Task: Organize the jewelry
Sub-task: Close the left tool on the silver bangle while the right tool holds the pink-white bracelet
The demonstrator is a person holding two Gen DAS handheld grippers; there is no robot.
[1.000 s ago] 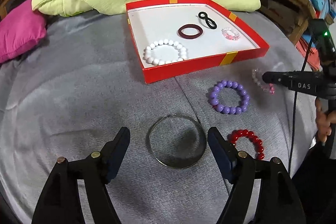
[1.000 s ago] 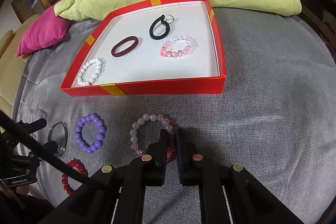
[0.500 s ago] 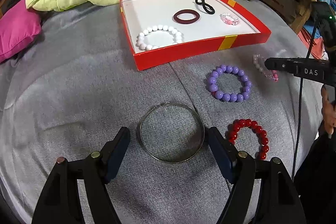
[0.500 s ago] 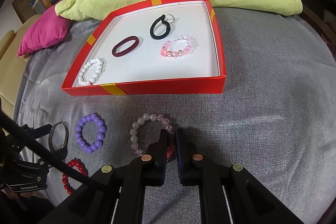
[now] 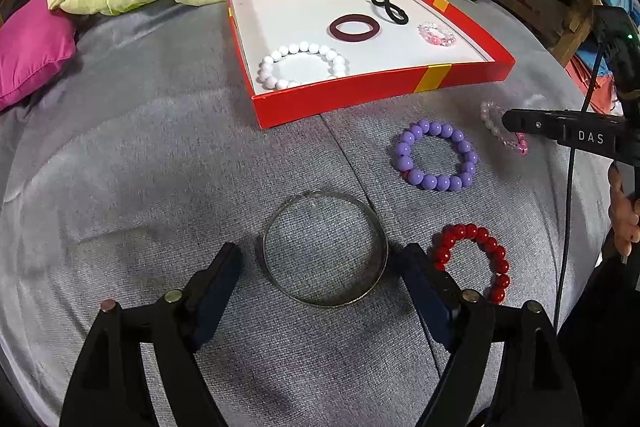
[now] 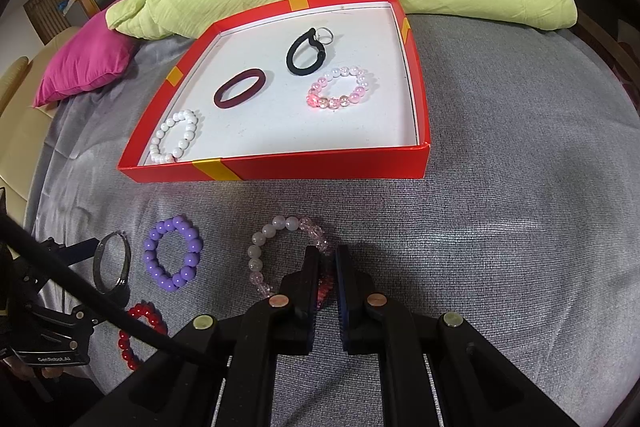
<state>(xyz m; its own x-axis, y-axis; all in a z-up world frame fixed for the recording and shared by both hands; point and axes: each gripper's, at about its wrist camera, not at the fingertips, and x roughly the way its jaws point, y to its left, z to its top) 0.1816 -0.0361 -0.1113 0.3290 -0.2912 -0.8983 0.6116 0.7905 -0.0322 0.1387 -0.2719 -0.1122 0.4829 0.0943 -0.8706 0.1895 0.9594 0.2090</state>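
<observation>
We see our left gripper spread wide, its 2 fingers either side of a thin metal bangle that lies flat on the grey cloth; neither finger clearly touches it. The bangle is a plain, dull silver hoop, a little dented at its far edge. Just to its right lies a red bead bracelet, glossy and round-beaded, and beyond that a purple bead bracelet with larger matte beads.

Our right gripper is pinched nearly closed on the near side of a pale pink bracelet of milky and clear crackled beads; a bit of pink shows between the fingers, so it appears to grip that part.

The red box sits farther back, its white floor holding 4 pieces, each apart from the others: a white bead bracelet near the front left corner, a maroon band, a black loop with a small metal ring, and a pink glass bracelet.
</observation>
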